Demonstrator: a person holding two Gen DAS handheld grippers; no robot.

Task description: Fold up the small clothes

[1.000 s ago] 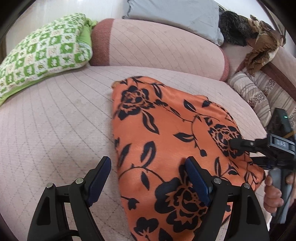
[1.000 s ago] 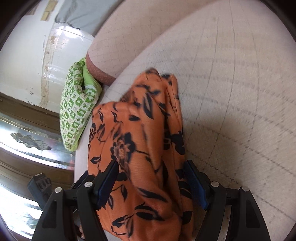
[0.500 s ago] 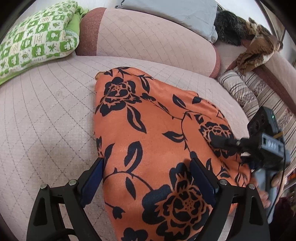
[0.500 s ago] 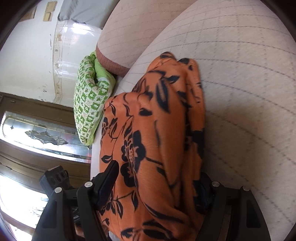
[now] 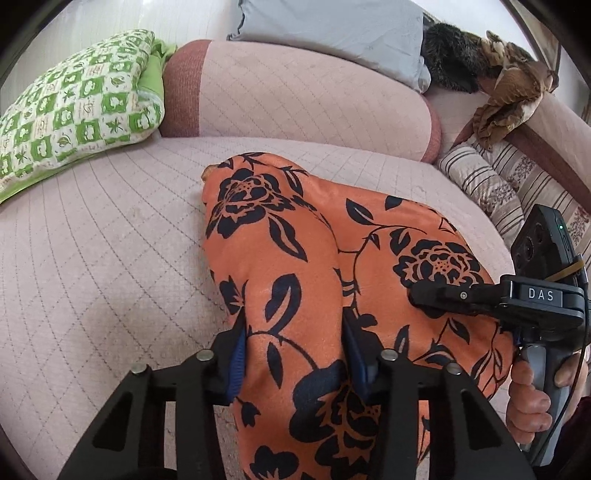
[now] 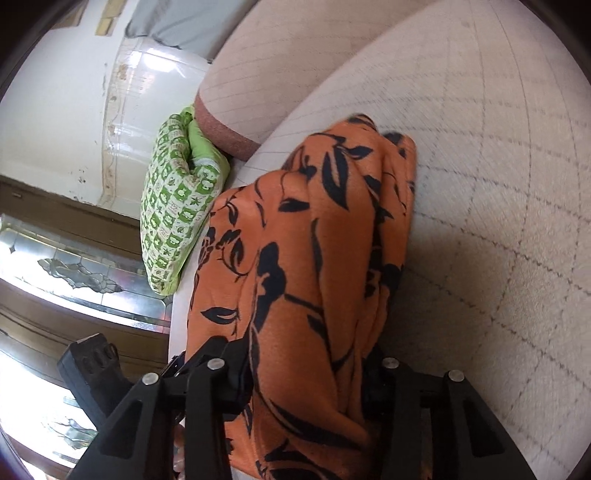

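Note:
An orange garment with black flowers (image 5: 295,258) lies on the pink quilted sofa seat (image 5: 103,258). My left gripper (image 5: 293,354) is shut on a bunched ridge of the garment at its near edge. My right gripper (image 6: 306,376) is shut on another bunch of the same garment (image 6: 306,258); it also shows in the left wrist view (image 5: 421,295), at the garment's right side, held by a hand. The blue pads of both grippers are mostly buried in cloth.
A green checked pillow (image 5: 74,107) lies at the back left. A pink bolster (image 5: 303,96) and a grey pillow (image 5: 332,29) sit behind. A brown cloth (image 5: 506,96) and striped cushions (image 5: 491,184) are at the right.
Both grippers have gone from open beside the garment to shut on bunched cloth. The garment has gathered into raised ridges between the fingers.

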